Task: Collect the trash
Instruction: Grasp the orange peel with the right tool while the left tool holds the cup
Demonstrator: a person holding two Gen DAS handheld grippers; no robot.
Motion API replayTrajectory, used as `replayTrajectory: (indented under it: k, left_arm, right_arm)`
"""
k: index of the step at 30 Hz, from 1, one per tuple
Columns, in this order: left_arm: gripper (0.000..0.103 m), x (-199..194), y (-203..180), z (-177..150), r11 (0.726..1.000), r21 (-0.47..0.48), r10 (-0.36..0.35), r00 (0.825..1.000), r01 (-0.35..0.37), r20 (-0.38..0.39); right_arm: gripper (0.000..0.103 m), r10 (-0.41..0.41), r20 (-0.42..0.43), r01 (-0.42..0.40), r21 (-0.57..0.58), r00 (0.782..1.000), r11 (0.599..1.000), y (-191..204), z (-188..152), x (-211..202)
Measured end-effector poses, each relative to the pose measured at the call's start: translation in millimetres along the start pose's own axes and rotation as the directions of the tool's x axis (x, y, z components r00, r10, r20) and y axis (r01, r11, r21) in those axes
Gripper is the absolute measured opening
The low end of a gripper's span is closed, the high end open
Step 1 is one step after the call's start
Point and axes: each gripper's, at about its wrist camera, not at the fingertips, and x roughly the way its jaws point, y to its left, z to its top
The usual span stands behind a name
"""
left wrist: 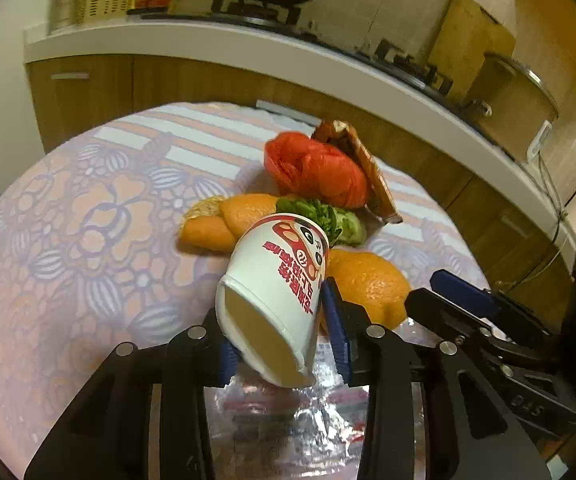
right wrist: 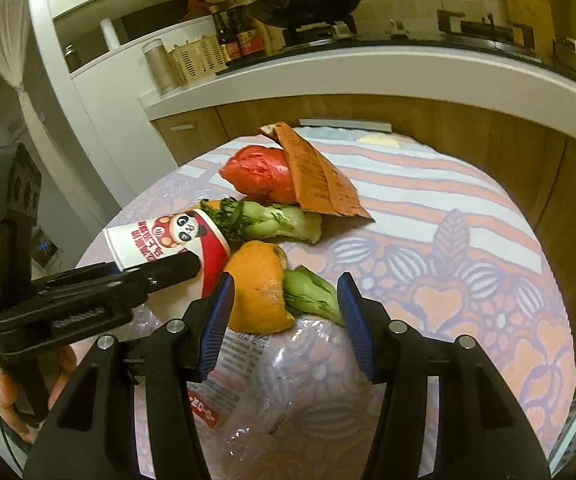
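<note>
A white paper cup (left wrist: 275, 272) with a red panda print sits tilted between the blue pads of my left gripper (left wrist: 275, 312), mouth toward the camera; the pads press on its sides. In the right wrist view the same cup (right wrist: 167, 236) lies sideways with a left finger (right wrist: 167, 270) across it. My right gripper (right wrist: 285, 280) stands open over a clear plastic wrapper (right wrist: 288, 380). An orange peel (right wrist: 259, 292) and a green leaf piece (right wrist: 312, 296) lie just ahead, between its fingertips. Behind them are a bok choy (right wrist: 271, 220), a red plastic bag (right wrist: 259, 176) and a brown paper packet (right wrist: 320, 184).
The trash lies on a round table with a floral and striped cloth (left wrist: 87, 220). More orange peels (left wrist: 223, 220) lie left of the cup. A silvery wrapper (left wrist: 288, 412) is under the left gripper. A white counter (left wrist: 207, 40) with stove, wok and wooden cabinets stands behind the table.
</note>
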Motion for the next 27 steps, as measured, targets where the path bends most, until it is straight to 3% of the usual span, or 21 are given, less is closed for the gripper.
replayTrajectory:
  k: [6, 10, 12, 15, 20, 27]
  left_arm:
    - [0.034, -37.7, 19.7, -3.9, 0.996, -0.088, -0.028, 0.996, 0.035, 0.089]
    - [0.034, -46.7, 27.3, -4.4, 0.994, -0.109, -0.019, 0.994, 0.031, 0.108]
    - [0.034, -47.0, 30.2, -4.9, 0.992, -0.122, -0.018, 0.994, 0.031, 0.108]
    - [0.035, -49.3, 32.9, -6.8, 0.99, -0.133, -0.028, 0.993, 0.044, 0.116]
    - [0.035, -58.5, 28.5, -8.8, 0.99, -0.131, -0.025, 0.991, 0.043, 0.134]
    - [0.035, -85.9, 2.2, -5.3, 0.993, -0.085, -0.066, 0.981, 0.083, 0.185]
  right_arm:
    - [0.05, -0.031, -0.054, 0.026, -0.089, 0.998, 0.996, 22.9, 7.4, 19.4]
    - [0.051, -0.08, -0.075, 0.067, -0.162, 0.994, 0.985, 38.9, 7.2, 33.8]
    - [0.048, -0.083, -0.061, 0.069, -0.198, 0.995, 0.978, 46.5, 5.4, 32.5]
    - [0.034, -0.086, -0.058, 0.069, -0.247, 0.995, 0.967, 56.8, 0.6, 33.1]
    - [0.012, -0.045, -0.048, 0.03, -0.265, 0.998, 0.964, 63.4, -2.4, 23.7]
    - [0.011, 0.087, 0.081, -0.069, -0.198, 0.993, 0.978, 47.4, 1.0, -48.3]
